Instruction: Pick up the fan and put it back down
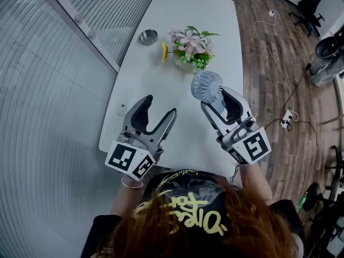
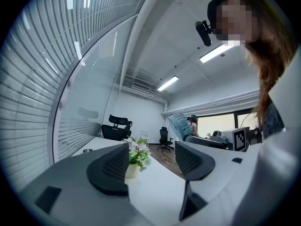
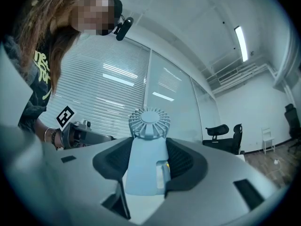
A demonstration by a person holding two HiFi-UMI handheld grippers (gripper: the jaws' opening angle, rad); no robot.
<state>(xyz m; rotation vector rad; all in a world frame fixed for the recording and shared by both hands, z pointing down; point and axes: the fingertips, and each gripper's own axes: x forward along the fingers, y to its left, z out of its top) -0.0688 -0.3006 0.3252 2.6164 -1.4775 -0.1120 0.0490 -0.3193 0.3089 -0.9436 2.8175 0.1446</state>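
Now the right gripper (image 1: 216, 98) pinches the pale-blue, round-grilled fan (image 1: 207, 86). Flowers (image 1: 191, 44) stand near its far side; left gripper (image 1: 159, 105) spread.

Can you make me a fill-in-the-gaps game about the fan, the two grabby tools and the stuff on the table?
1. The small pale blue plastic fan is held by the right tool, not the ____ one.
2. The left tool has open jaws and grips ____.
3. Beside the white pot of pink flowers on the long white table lies a small thing coloured ____.
Missing words: left; nothing; yellow.
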